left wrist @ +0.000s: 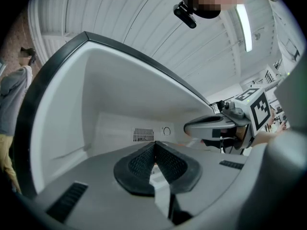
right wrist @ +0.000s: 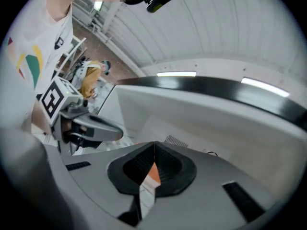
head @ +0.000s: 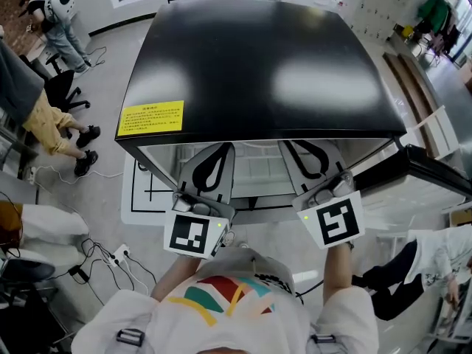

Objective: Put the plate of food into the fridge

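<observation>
One fridge with a glossy black top (head: 258,57) is seen from above; one yellow label (head: 150,117) is fixed near its front left corner. Its single door (head: 431,175) is swung open to the right. Two grippers are extended side by side into the white interior, each fitted with one marker cube.

The left gripper (left wrist: 154,143) is closed, tip against tip, with nothing pressed between the ribbed black pads. One slotted vent (left wrist: 143,134) is seen on the rear wall beyond it.

The right gripper (right wrist: 154,143) is likewise closed at the tips. One orange-and-white patch (right wrist: 153,172) is seen through the slit behind them.

The plate of food is not shown distinctly in any view; whether that patch belongs to it cannot be told.
</observation>
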`<state>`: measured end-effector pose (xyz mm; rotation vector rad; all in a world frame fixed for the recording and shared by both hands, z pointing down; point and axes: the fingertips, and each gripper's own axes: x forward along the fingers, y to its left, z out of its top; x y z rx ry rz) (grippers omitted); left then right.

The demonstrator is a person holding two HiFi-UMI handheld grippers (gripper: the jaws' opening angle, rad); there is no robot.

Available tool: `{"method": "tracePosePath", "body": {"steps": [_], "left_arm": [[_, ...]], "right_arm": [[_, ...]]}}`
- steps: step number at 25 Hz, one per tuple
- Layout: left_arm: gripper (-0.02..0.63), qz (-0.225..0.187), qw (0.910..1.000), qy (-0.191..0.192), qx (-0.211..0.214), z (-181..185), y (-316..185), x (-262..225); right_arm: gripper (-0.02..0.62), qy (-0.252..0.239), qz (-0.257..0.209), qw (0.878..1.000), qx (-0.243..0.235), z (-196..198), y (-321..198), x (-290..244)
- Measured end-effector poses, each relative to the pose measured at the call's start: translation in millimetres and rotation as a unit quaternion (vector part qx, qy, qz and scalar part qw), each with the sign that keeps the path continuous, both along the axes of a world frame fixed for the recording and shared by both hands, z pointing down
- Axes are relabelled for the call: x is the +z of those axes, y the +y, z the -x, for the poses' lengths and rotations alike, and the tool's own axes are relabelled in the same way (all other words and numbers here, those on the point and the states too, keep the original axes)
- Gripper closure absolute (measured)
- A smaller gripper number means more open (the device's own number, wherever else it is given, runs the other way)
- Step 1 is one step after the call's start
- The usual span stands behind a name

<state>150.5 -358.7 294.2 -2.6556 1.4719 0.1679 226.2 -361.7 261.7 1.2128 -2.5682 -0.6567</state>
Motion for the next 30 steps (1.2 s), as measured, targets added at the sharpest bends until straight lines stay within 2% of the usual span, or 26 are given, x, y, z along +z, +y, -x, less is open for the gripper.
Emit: {"method": "tracePosePath", "body": {"steps": [1,6,9,11,18,30], "left_arm": [[0.6,-0.002,1.0,0.001,0.001,-1.1,0.3,-2.2],[0.6,-0.017,0.9998,0.006,0.008,-4.7,6.7,-15.1],[0.6,-0.023,0.9996,0.009,0.014,-6.8,11.7,-21.5],[0.6,-0.027,0.9994,0.012,0.019,-8.0,14.8,-24.1],[0.6,-0.041,0.9989,0.008,0.022,-7.9,20.9,-26.3],[0.6,-0.052,0.9983,-0.003,0.025,-11.2,24.5,-29.7]], "right_arm": [[0.595,-0.035,-0.01,0.999,0.016,-4.5,0.9,-5.7],[0.595,-0.134,-0.019,0.985,0.107,-30.0,11.5,-14.4],[0.595,-0.201,-0.009,0.971,0.13,-40.5,24.3,-15.9],[0.595,-0.229,-0.003,0.964,0.138,-43.9,31.4,-14.2],[0.595,-0.269,0.023,0.948,0.166,-54.9,42.2,2.0],[0.595,-0.218,-0.008,0.96,0.177,-44.2,44.1,0.5]]}}
